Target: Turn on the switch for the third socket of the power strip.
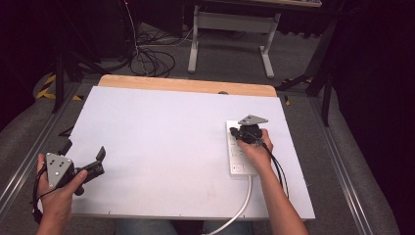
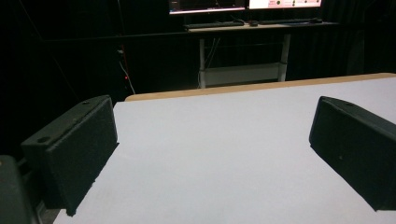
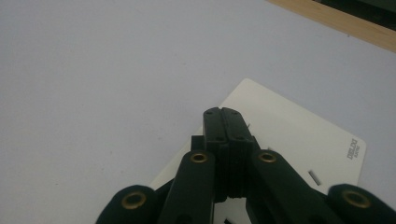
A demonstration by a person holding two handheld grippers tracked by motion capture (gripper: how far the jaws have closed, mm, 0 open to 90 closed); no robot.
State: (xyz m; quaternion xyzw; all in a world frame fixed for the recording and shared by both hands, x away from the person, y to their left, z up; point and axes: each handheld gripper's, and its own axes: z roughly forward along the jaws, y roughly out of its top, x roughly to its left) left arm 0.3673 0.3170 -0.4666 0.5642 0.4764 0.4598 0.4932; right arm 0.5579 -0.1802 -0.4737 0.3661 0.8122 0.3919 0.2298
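From the high view, your right gripper [image 1: 243, 134] sits over the far end of the flat white plastic power strip [image 1: 238, 161], which lies on the right side of the white table top [image 1: 166, 142], its white cable [image 1: 241, 208] trailing off the near edge. Your right hand wraps the gripper from the near side. Your left gripper [image 1: 100, 157] rests at the near left corner, well apart from the strip.

In the left gripper view, your jaws stand wide apart over bare table, holding nothing.

In the right gripper view, your jaws are pressed together, tips over the power strip [image 3: 299, 135]; whether they touch it I cannot tell.
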